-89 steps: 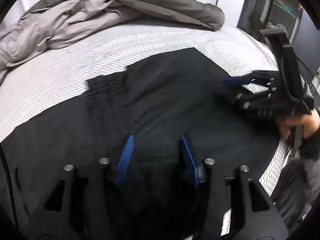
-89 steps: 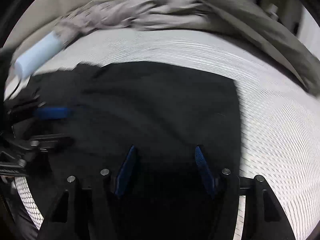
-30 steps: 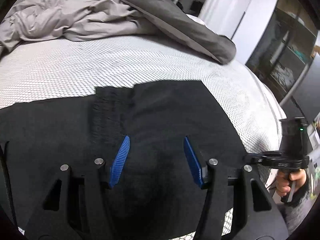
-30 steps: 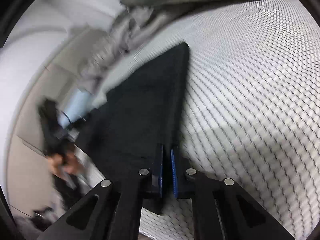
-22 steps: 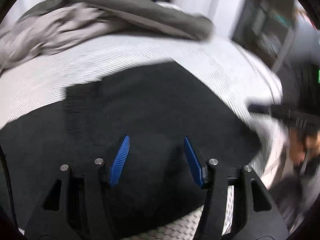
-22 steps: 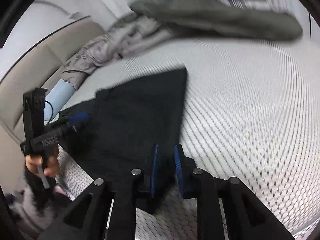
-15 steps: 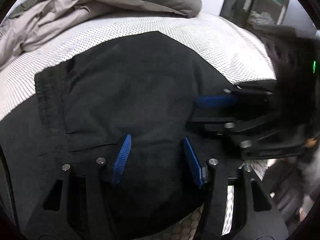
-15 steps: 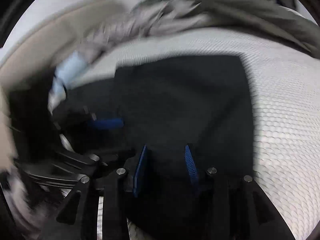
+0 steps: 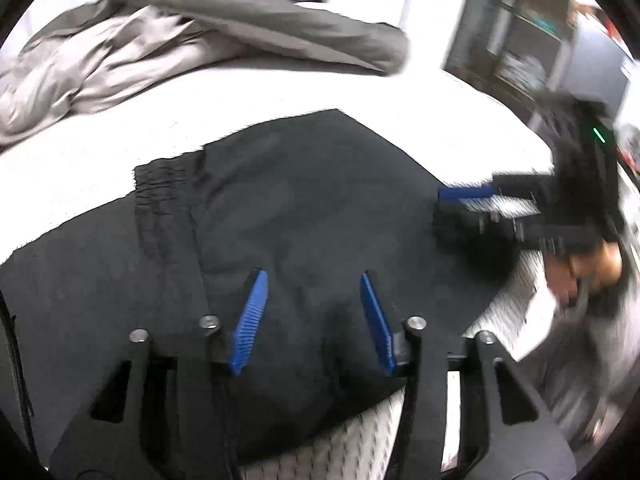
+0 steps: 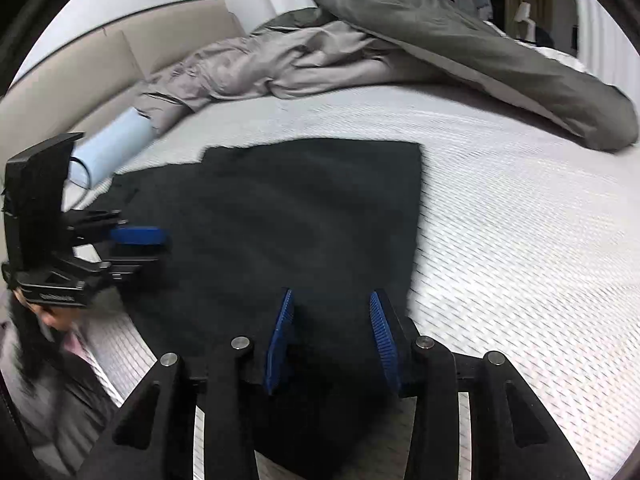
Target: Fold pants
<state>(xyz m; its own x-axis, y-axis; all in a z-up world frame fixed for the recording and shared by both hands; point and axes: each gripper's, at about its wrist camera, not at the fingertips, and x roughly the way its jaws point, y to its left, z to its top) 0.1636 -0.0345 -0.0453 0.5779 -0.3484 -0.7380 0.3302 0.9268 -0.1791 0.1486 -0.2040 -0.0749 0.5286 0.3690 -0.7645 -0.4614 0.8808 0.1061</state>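
Note:
The black pants (image 9: 304, 208) lie folded flat on the white mattress (image 9: 256, 92), their elastic waistband (image 9: 164, 196) to the left. My left gripper (image 9: 312, 280) is open over the near part of the pants, holding nothing. My right gripper (image 10: 330, 300) is open over the pants (image 10: 304, 216) near their right edge, also empty. In the left wrist view the right gripper (image 9: 464, 204) shows at the right edge of the cloth. In the right wrist view the left gripper (image 10: 136, 244) shows at the left.
A crumpled grey duvet (image 10: 360, 48) lies across the far side of the bed. A light blue roll (image 10: 112, 148) lies at the far left by the beige headboard (image 10: 80, 72). Shelving (image 9: 532, 40) stands beyond the bed's right side. The mattress edge is near me.
The right gripper was shut on the pants' edge a second ago; it has let go, opened and swung over the cloth. The left gripper stayed open above the pants.

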